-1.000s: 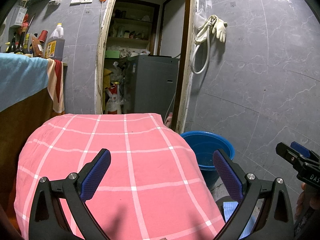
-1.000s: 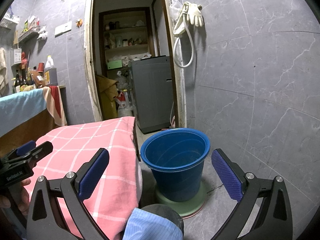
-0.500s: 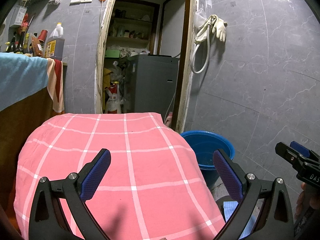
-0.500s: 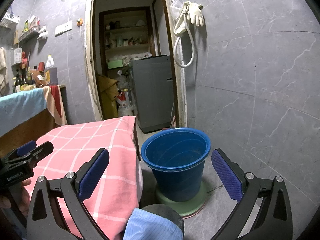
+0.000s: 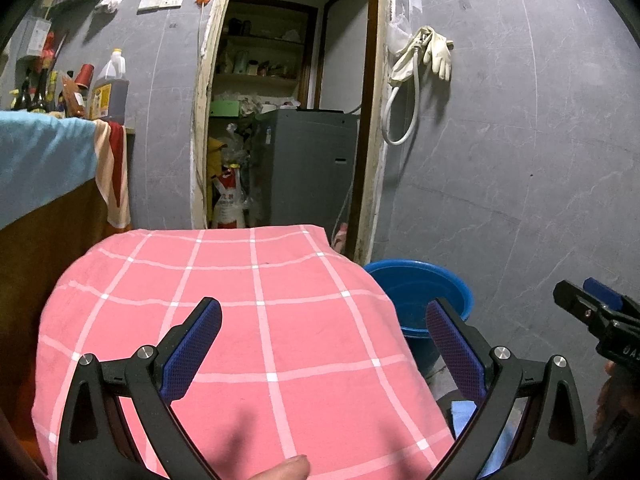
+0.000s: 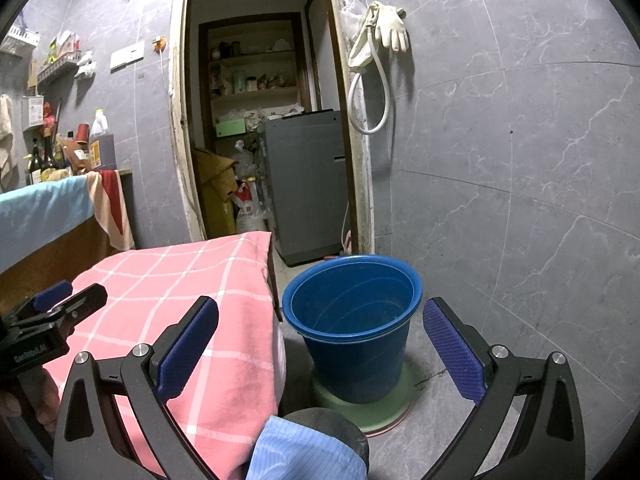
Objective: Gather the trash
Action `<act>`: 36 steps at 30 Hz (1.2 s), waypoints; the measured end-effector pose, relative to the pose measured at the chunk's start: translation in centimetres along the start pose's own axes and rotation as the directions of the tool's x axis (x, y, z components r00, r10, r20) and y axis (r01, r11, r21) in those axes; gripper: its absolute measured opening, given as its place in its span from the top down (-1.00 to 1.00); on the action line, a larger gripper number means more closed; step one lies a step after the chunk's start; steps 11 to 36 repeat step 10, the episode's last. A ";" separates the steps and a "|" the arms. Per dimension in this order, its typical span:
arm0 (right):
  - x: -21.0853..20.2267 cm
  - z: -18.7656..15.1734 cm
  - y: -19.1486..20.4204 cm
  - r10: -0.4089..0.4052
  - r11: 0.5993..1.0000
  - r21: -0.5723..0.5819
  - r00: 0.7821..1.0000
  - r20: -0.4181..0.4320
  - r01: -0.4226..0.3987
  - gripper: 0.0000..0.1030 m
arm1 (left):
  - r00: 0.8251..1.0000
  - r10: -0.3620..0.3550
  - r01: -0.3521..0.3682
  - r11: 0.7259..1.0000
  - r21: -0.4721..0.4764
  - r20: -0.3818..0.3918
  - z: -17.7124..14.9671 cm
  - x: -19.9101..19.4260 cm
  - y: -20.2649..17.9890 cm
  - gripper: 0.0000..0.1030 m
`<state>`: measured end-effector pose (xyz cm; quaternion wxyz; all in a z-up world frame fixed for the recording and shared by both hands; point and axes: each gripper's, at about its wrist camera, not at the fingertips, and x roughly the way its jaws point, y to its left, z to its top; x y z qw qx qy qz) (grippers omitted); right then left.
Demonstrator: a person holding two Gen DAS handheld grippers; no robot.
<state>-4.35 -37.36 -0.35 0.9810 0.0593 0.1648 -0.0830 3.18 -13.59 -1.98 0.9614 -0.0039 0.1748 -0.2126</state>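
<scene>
A blue bucket (image 6: pixel 354 320) stands on a green base on the floor, right of a table under a pink checked cloth (image 5: pixel 256 320). I see nothing inside the bucket and no loose trash on the cloth. My left gripper (image 5: pixel 322 344) is open and empty above the cloth. My right gripper (image 6: pixel 320 344) is open and empty, in front of the bucket and above a person's knee in light blue cloth (image 6: pixel 296 452). The bucket also shows in the left wrist view (image 5: pixel 420 300). Each gripper shows at the edge of the other's view.
A doorway behind the table opens onto a storeroom with a grey appliance (image 6: pixel 308 184), shelves and bags. A counter with bottles (image 5: pixel 108 88) and a blue cloth stands at left. Rubber gloves and a hose (image 6: pixel 380 52) hang on the grey tiled wall at right.
</scene>
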 end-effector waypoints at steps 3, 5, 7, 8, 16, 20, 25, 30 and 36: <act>0.0 0.0 0.0 0.001 1.000 0.000 1.000 0.000 -0.001 -1.00 | 1.000 0.008 -0.008 1.000 0.002 0.003 -0.2 0.0 0.1 -0.94; 0.0 0.0 0.0 0.000 1.000 0.000 1.000 -0.001 0.000 -1.00 | 1.000 0.008 -0.008 1.000 0.004 0.000 -0.4 0.1 0.1 -0.94; 0.0 0.0 0.0 0.001 1.000 0.000 1.000 -0.001 -0.001 -1.00 | 1.000 0.013 -0.013 1.000 0.009 0.005 -0.2 0.1 0.1 -0.94; 0.0 0.0 0.0 0.000 1.000 0.000 1.000 -0.001 0.000 -1.00 | 1.000 0.015 -0.015 1.000 0.012 0.006 -0.2 0.0 0.1 -0.94; 0.0 0.0 0.0 0.000 1.000 0.000 1.000 -0.001 0.000 -1.00 | 1.000 0.015 -0.015 1.000 0.013 0.007 -0.3 0.0 0.2 -0.94; 0.0 0.0 0.0 0.000 1.000 0.000 1.000 -0.001 0.000 -1.00 | 1.000 0.015 -0.015 1.000 0.013 0.007 -0.3 0.0 0.2 -0.94; 0.0 0.0 0.0 0.000 1.000 0.000 1.000 -0.001 0.000 -1.00 | 1.000 0.015 -0.015 1.000 0.013 0.007 -0.3 0.0 0.2 -0.94; 0.0 0.0 0.0 0.000 1.000 0.000 1.000 -0.001 0.000 -1.00 | 1.000 0.015 -0.015 1.000 0.013 0.007 -0.3 0.0 0.2 -0.94; 0.0 0.0 0.0 0.000 1.000 0.000 1.000 -0.001 0.000 -1.00 | 1.000 0.015 -0.015 1.000 0.013 0.007 -0.3 0.0 0.2 -0.94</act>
